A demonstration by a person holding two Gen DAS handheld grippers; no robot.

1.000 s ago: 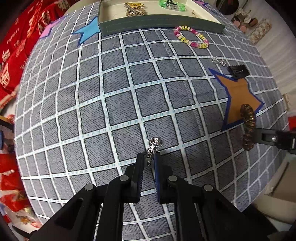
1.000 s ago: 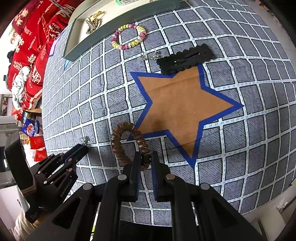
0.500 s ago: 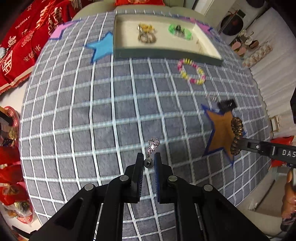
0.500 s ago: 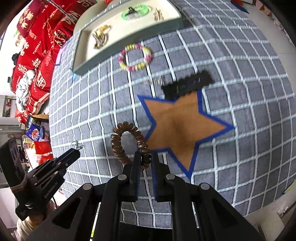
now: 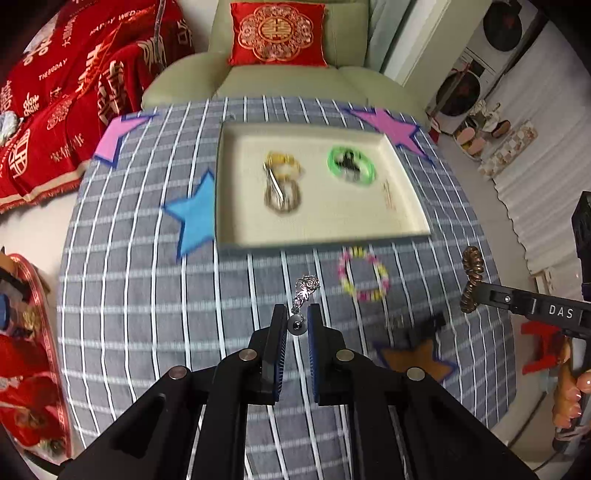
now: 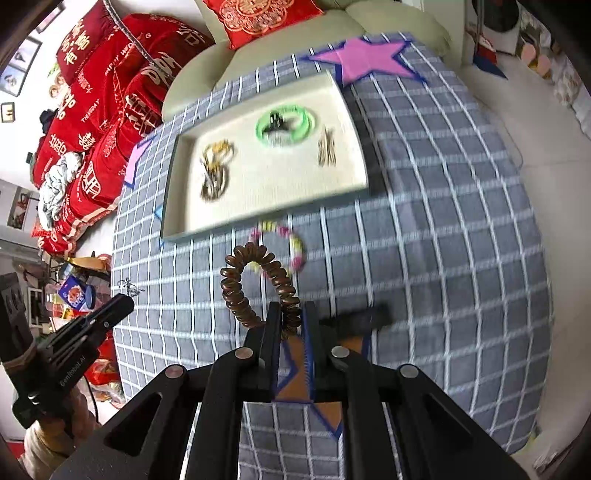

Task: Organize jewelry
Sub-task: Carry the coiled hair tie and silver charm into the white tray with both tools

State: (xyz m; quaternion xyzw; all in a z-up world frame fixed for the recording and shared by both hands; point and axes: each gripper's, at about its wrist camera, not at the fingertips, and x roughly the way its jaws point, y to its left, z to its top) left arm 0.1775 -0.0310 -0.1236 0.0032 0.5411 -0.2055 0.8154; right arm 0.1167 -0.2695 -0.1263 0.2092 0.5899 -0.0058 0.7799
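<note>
My left gripper [image 5: 297, 317] is shut on a silver flower earring [image 5: 305, 291] and holds it high above the checked cloth. My right gripper [image 6: 291, 317] is shut on a brown spiral hair tie [image 6: 255, 288], also held high; it shows in the left wrist view [image 5: 471, 277] too. The cream tray [image 5: 229, 221] lies ahead with a gold piece [image 5: 281, 166], a green bracelet [image 5: 350, 167] and thin pins [image 6: 326, 150] in it. A beaded bracelet [image 5: 363, 275] lies on the cloth just in front of the tray.
A black hair clip [image 6: 356, 317] lies by the brown star patch [image 5: 415, 360]. A small silver item [image 5: 395, 321] is blurred beside it. Blue [image 5: 195, 218] and pink [image 5: 391, 125] stars mark the cloth. A sofa with red cushions [image 5: 277, 33] stands behind the table.
Both grippers have risen well above the table and moved toward the tray, each still holding its item. The tray is now fully in view.
</note>
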